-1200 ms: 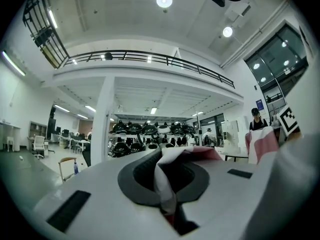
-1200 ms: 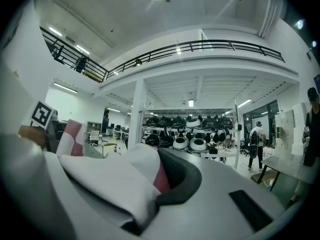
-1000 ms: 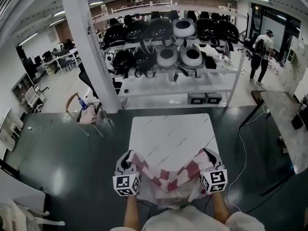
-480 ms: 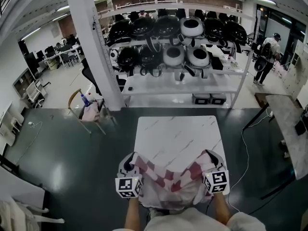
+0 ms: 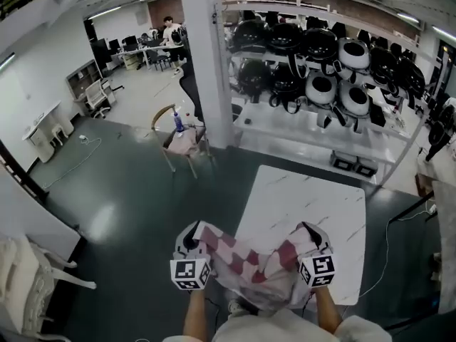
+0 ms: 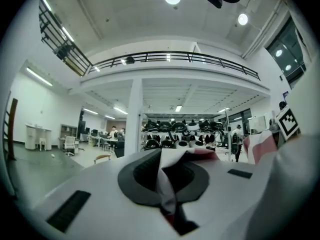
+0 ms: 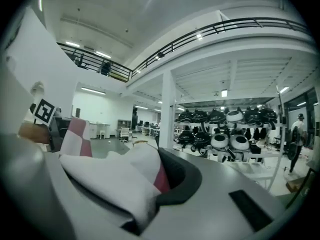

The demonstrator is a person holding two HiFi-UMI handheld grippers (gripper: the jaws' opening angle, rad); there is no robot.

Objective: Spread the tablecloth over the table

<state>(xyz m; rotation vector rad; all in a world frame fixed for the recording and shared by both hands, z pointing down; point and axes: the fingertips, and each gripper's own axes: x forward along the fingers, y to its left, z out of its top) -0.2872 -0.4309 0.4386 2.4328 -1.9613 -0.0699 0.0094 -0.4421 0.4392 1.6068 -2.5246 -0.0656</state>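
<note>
The red-and-white checked tablecloth [image 5: 251,266] hangs bunched between my two grippers, in front of my body. My left gripper [image 5: 191,236] is shut on its left corner and sits over the dark floor, left of the white marble table [image 5: 313,205]. My right gripper [image 5: 312,232] is shut on the other corner, above the table's near part. In the left gripper view a fold of the tablecloth [image 6: 166,181] is pinched in my left gripper [image 6: 165,176]. In the right gripper view a thick wad of the tablecloth [image 7: 120,181] fills my right gripper [image 7: 159,180].
A white pillar [image 5: 206,55] rises beyond the table, with a shelf rack of black and white round gear [image 5: 320,70] behind it. A chair with a bottle [image 5: 178,130] stands on the floor to the left. A white chair [image 5: 28,283] is at the lower left. A cable [image 5: 388,241] trails at the right.
Both grippers have swung left with the cloth still in them. The table now lies to the right, and the left gripper has passed beyond the table's left edge.
</note>
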